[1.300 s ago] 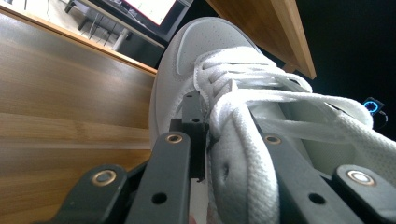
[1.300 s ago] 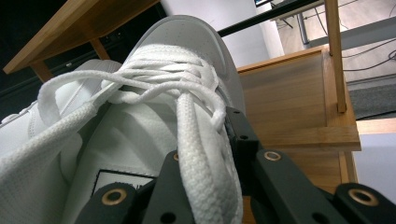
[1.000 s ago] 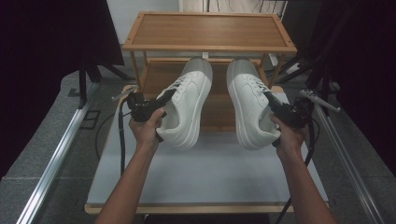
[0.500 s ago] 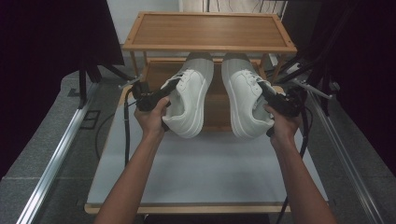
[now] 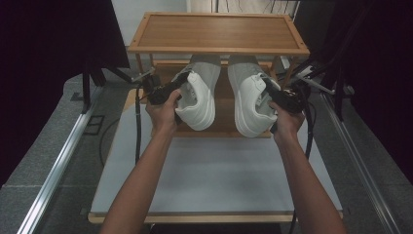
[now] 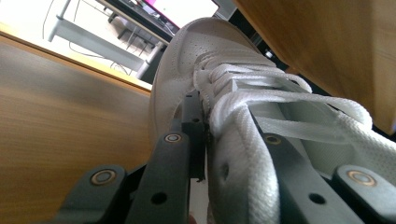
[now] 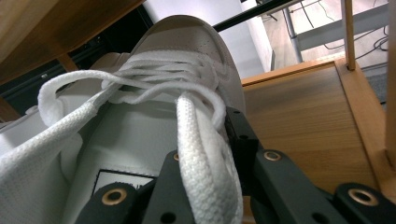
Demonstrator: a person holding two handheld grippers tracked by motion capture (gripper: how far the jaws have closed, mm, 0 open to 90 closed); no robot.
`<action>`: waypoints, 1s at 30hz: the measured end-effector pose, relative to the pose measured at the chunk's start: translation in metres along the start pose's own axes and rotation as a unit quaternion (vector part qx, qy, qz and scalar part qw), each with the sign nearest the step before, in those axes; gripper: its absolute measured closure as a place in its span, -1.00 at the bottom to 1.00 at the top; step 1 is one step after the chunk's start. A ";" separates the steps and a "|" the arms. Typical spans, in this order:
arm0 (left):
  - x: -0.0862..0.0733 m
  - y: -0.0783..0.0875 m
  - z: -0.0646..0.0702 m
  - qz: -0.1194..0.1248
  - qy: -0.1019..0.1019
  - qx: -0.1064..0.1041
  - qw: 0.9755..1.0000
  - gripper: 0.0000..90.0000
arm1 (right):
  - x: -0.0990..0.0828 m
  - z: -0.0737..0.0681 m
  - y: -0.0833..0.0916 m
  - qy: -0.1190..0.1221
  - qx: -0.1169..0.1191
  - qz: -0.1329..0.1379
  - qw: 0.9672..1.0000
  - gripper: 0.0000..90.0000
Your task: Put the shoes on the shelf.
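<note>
Two white lace-up sneakers lie side by side, toes pointing away under the top board of a wooden rack [image 5: 219,31]. My left gripper [image 5: 168,92] is shut on the side wall of the left sneaker [image 5: 198,97]. My right gripper [image 5: 280,100] is shut on the side wall of the right sneaker [image 5: 247,97]. In the left gripper view the jaws [image 6: 224,140] pinch the left sneaker [image 6: 243,116] beside its laces, above the lower shelf [image 6: 60,107]. In the right gripper view the jaws [image 7: 205,149] clamp the right sneaker [image 7: 140,116] at its eyelet edge over the lower shelf [image 7: 303,116].
The rack stands at the far end of a grey table [image 5: 209,170]. Its top board [image 6: 327,42] hangs close above the sneakers, and a corner post [image 7: 348,32] rises at the shelf's edge. Black cables [image 5: 138,131] trail from both grippers. Metal rails [image 5: 58,165] flank the table.
Both hands have pushed forward with the sneakers. The toes now lie under the rack's top board, over the lower shelf, and the heels are closer together.
</note>
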State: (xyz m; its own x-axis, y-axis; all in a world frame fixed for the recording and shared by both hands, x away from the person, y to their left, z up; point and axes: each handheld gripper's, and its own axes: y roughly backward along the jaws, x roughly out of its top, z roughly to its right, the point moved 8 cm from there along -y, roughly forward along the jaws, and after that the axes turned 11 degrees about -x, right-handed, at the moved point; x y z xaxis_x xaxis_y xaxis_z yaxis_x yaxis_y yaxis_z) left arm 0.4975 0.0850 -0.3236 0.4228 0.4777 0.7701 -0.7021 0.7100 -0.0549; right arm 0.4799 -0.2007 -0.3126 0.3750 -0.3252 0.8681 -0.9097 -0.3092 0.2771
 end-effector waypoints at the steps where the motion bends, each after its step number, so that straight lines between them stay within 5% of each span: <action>1: 0.001 -0.002 -0.002 0.003 0.004 0.001 1.000 0.79 | 0.000 0.000 -0.002 0.001 0.000 0.001 1.000 0.85; 19: 0.016 -0.029 -0.030 0.011 0.028 0.040 0.999 0.78 | 0.003 -0.009 -0.046 -0.041 -0.022 -0.004 0.999 0.84; 28: 0.017 -0.029 -0.028 -0.008 0.014 0.053 0.998 0.77 | 0.005 -0.012 -0.056 -0.064 -0.039 -0.003 0.997 0.82; 29: 0.024 -0.037 -0.020 0.035 0.043 0.047 0.997 0.77 | 0.005 -0.013 -0.056 -0.071 -0.039 -0.004 0.997 0.82; 30: 0.019 -0.031 -0.025 -0.009 0.010 0.054 0.998 0.77 | 0.007 -0.014 -0.057 -0.072 -0.039 -0.003 0.997 0.81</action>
State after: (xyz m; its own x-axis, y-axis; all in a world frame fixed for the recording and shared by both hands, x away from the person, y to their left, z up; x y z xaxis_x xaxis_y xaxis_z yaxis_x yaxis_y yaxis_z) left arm 0.5416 0.0849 -0.3225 0.4462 0.4770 0.7572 -0.7521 0.6584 0.0284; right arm 0.5321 -0.1724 -0.3167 0.3969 -0.4511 0.7994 -0.9165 -0.2421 0.3184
